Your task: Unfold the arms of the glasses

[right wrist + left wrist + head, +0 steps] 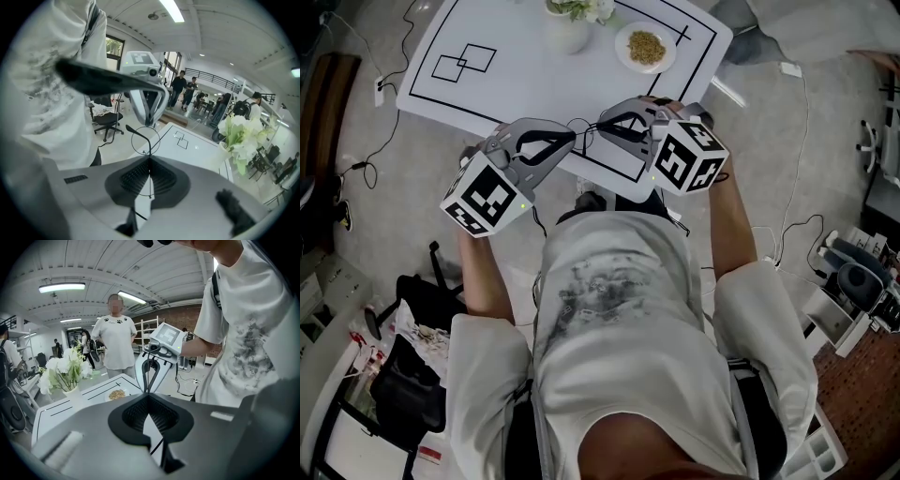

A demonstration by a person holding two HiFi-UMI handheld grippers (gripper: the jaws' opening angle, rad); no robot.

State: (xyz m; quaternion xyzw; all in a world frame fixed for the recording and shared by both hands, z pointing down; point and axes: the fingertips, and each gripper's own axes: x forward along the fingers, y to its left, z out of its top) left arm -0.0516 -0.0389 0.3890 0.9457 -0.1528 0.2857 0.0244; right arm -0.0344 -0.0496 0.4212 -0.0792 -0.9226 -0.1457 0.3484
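Observation:
Thin black round-rimmed glasses (582, 125) hang over the near edge of the white table (534, 94), between my two grippers, which face each other. My left gripper (572, 141) has its jaws together, and in the left gripper view (148, 397) a thin black wire of the glasses (158, 449) runs out below the pads. My right gripper (602, 126) is shut (150, 159) on the frame. One round lens rim (145, 138) and a thin arm (136, 131) stick out past its tips.
On the table lies a white mat with black lines (469, 61). A vase of white flowers (567, 23) and a plate of grains (645, 47) stand at its far side. A person (115, 341) stands beyond the table. A black chair (408, 375) is at my left.

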